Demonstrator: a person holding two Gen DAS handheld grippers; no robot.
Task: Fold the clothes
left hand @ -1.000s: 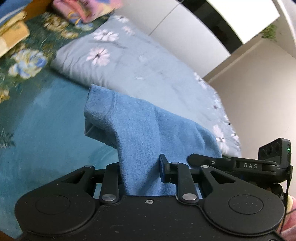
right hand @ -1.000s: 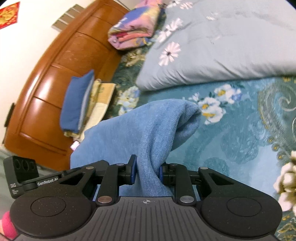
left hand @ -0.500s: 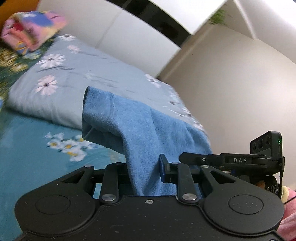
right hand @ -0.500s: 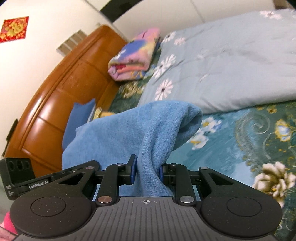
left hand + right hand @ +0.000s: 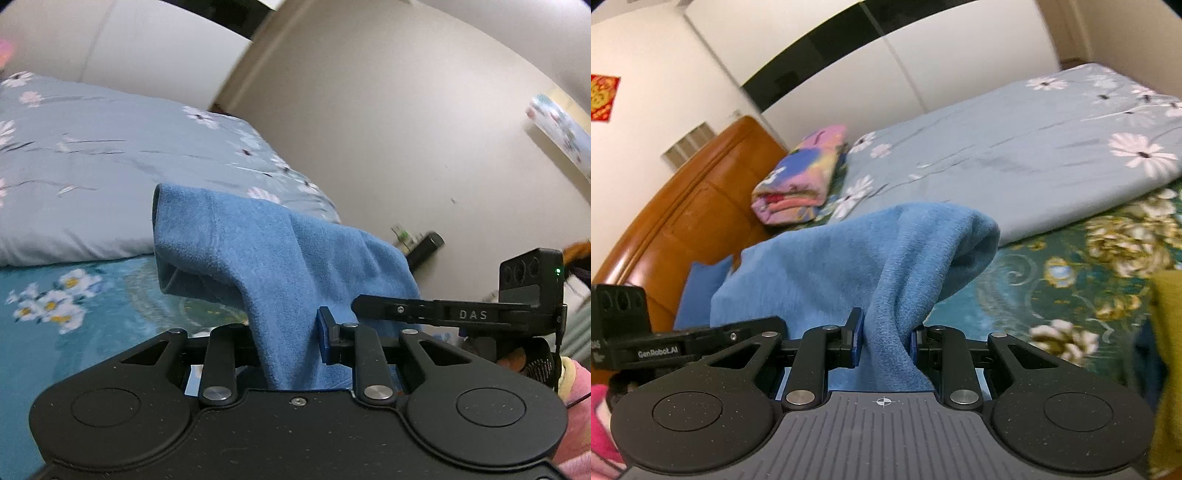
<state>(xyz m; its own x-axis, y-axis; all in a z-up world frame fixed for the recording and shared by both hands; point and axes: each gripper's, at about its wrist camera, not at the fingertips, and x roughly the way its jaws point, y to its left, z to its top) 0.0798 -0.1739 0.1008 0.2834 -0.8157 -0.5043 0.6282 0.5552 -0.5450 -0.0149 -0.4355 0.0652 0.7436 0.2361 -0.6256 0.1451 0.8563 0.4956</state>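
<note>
A blue fleece garment is held in the air above the bed by both grippers. My left gripper is shut on one part of it, and the cloth bulges forward over the fingers. My right gripper is shut on another part of the same garment, which drapes to the left toward the other gripper. The other gripper's body shows at the edge of each view. The lower part of the garment is hidden below the grippers.
A teal floral bedspread covers the bed. A grey-blue flowered quilt lies behind. A folded pink and blue blanket sits by the wooden headboard. A yellow-green cloth shows at the right edge. A beige wall stands beyond the bed.
Both grippers have lifted and tilted upward with the blue garment. More wall and less bed shows now. Both grips are unchanged.
</note>
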